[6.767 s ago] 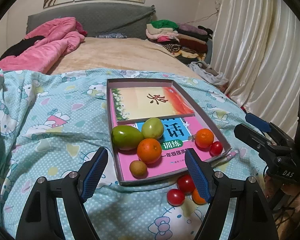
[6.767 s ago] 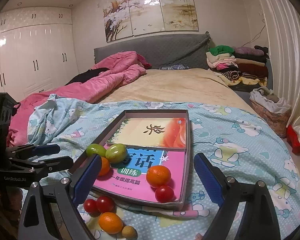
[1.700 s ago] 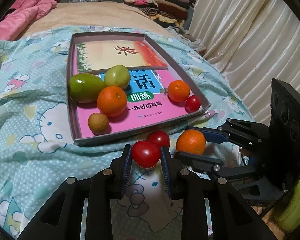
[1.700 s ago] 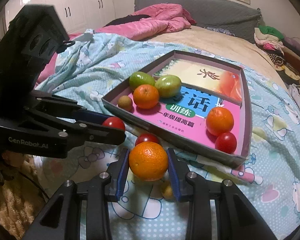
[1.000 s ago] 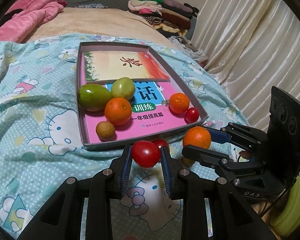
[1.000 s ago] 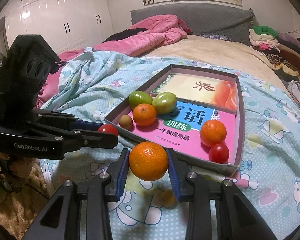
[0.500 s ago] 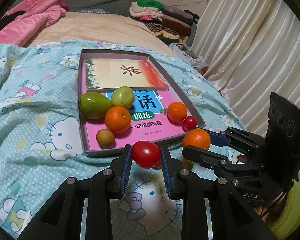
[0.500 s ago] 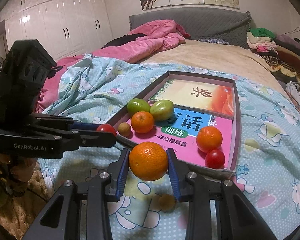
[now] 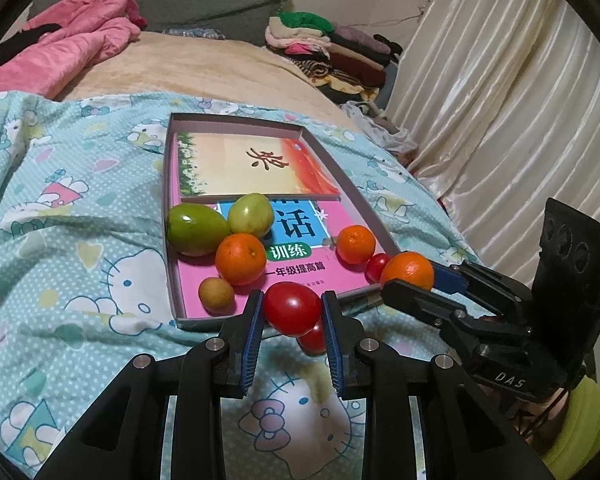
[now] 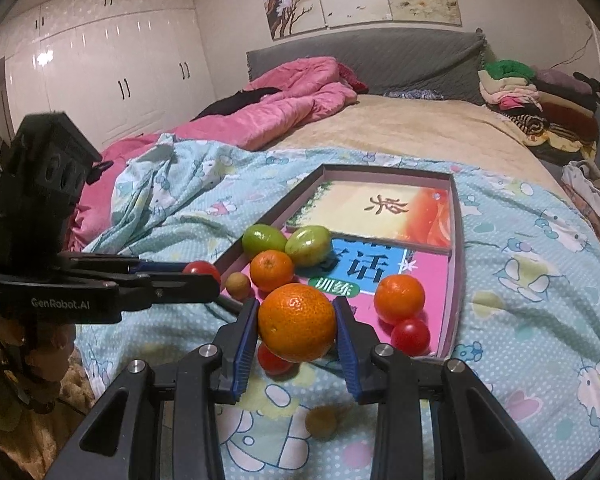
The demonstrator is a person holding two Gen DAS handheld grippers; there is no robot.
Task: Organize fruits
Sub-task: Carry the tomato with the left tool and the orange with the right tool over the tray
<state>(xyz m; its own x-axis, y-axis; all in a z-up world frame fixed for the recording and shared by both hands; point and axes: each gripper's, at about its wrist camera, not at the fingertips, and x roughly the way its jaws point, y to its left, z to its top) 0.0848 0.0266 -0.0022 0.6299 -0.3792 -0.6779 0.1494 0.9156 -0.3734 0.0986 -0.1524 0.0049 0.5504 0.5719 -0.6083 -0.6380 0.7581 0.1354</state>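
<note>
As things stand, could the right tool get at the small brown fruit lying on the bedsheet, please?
Probably not yet: the right tool is shut on the orange, so it has no free grip. The small brown fruit lies uncovered on the bedsheet just below it.

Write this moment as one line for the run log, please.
left gripper: shut on red tomato | right gripper: shut on orange | both held above bedsheet, near tray front edge | tray: six fruits

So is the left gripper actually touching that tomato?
Touching. In the left wrist view both fingers of the left gripper press the tomato.
</note>
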